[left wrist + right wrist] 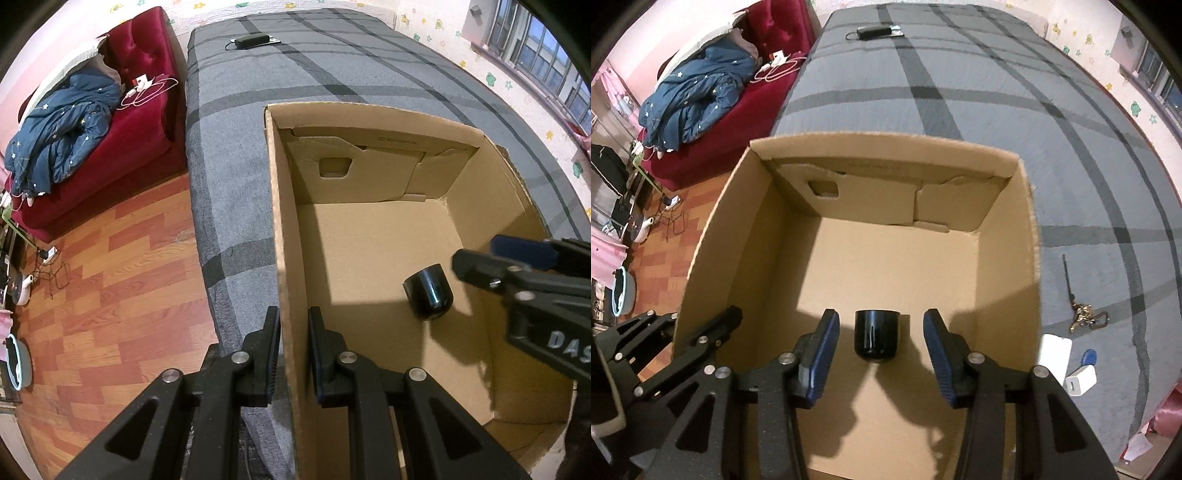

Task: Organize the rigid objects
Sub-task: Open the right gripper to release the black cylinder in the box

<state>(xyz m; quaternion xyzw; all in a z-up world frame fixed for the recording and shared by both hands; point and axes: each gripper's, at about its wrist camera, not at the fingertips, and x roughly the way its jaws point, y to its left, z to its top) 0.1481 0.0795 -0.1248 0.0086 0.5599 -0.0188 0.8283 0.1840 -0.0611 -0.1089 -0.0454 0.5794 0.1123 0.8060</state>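
Note:
An open cardboard box (284, 236) (713, 236) stands on a grey plaid bed. A black cup (428, 295) (876, 338) lies on its side on the box floor. My left gripper (293, 332) is shut on the box's left wall, one finger on each side of it. My right gripper (881, 343) is open above the box floor, its blue pads either side of the cup and apart from it. The right gripper also shows in the left wrist view (480, 258).
On the bed right of the box lie a white charger (1080, 380), a white block (1054, 350), a blue disc (1087, 357) and a keychain (1082, 317). A black adapter (875, 31) lies at the far end. A red sofa (140, 122) stands left, over wooden floor (110, 277).

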